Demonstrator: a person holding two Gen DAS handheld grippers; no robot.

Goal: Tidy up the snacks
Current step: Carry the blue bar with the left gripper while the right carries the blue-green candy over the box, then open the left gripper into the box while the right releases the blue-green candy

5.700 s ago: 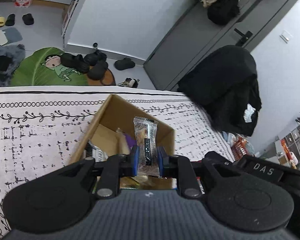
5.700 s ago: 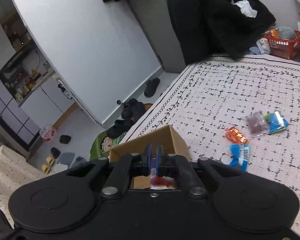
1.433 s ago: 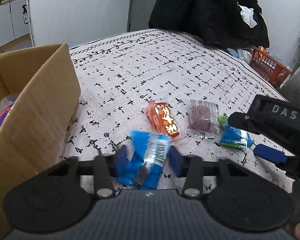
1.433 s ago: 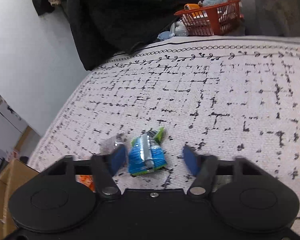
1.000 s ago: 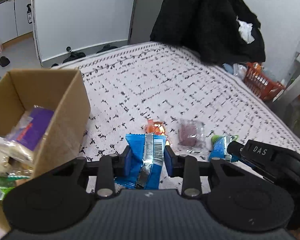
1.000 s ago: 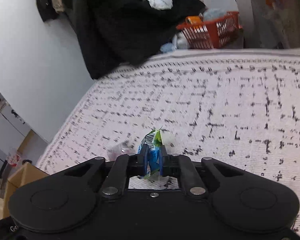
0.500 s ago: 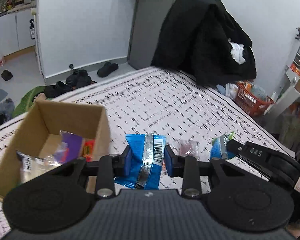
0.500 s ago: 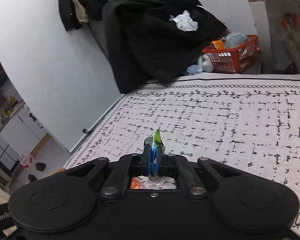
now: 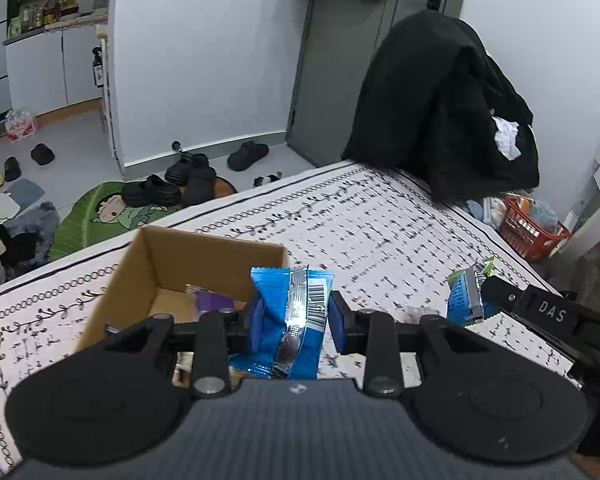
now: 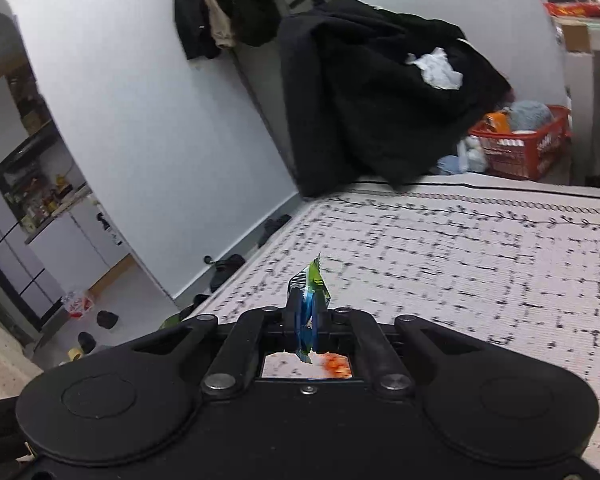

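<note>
Carrying both snacks clear of the patterned bedspread (image 9: 400, 232), you held your left gripper (image 9: 292, 316) clamped on the crinkled blue foil packet (image 9: 292, 312) beside the open brown cardboard box (image 9: 180, 264), and your right gripper (image 10: 308, 316) pinched the blue-green wrapper (image 10: 309, 296), presumably for dropping in.

- In our left wrist view the cardboard box (image 9: 156, 264) sits on the patterned cloth (image 9: 380, 232), left of centre, with wrappers lying inside it.
- Our left gripper (image 9: 294, 322) is in front of the box's right corner, with a snack packet (image 9: 296, 312) between its fingers.
- To the right, our right gripper (image 9: 486, 292) grips a second packet (image 9: 462, 300) above the cloth.
- Behind the cloth's far edge a floor mat (image 9: 100, 216) lies on the floor with shoes (image 9: 168, 188) on it.
- A heap of clothing (image 9: 440, 112) rises at the far right corner, with a basket (image 9: 528, 232) to its right.
- In our right wrist view a small wrapper (image 10: 336, 364) lies on the cloth under the gripper.
</note>
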